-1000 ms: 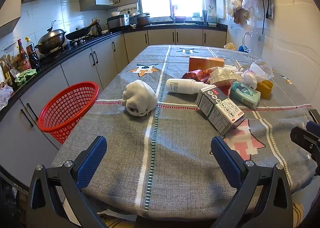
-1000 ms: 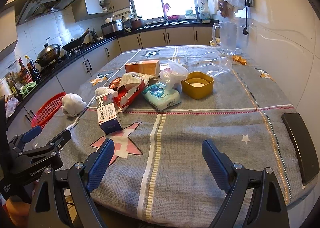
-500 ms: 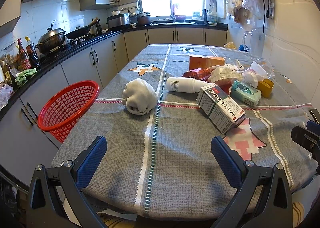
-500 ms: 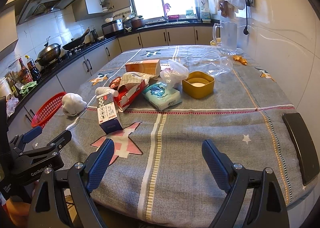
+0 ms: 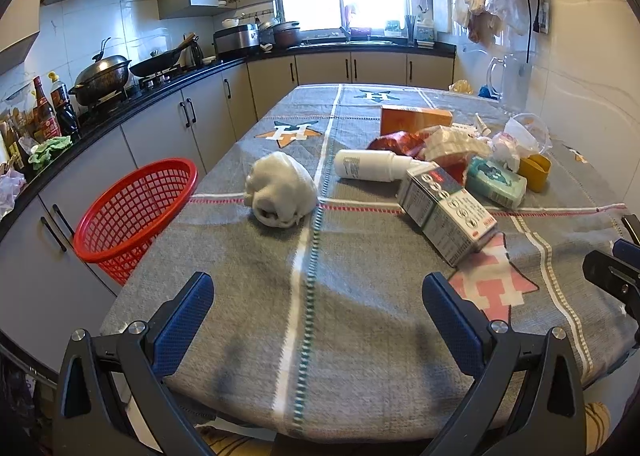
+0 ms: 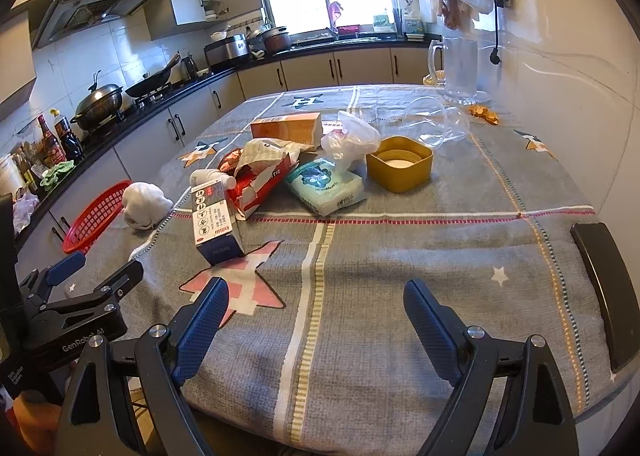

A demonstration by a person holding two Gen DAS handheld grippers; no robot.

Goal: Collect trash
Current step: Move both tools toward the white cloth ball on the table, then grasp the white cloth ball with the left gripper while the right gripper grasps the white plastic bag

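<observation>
Both tools hover over the near edge of the tabletop [image 5: 360, 336], jaws spread wide and empty. The left hand-held gripper [image 5: 318, 306] points up the cloth toward the crumpled white wad [image 5: 280, 192], which lies straight ahead and a little to the left, apart from the rest of the litter. Left of it, off the tabletop's left edge, sits the red basket [image 5: 136, 212], the likely place for the trash.

The right hand-held gripper [image 6: 316, 310] faces the main heap farther off. Nearest is the grey carton [image 6: 216, 222], ahead and to its left, its long axis running near to far; the left tool looks about as near to it. Behind lie a torn red box [image 6: 260, 180], a teal tissue pack [image 6: 326, 188], an orange box [image 6: 288, 128] and a yellow tub [image 6: 400, 164].

Readable writing: "GenRobot.AI" on the left tool's body, and letters ending in "TIE" on the red box. The carton's print is too small to read.
</observation>
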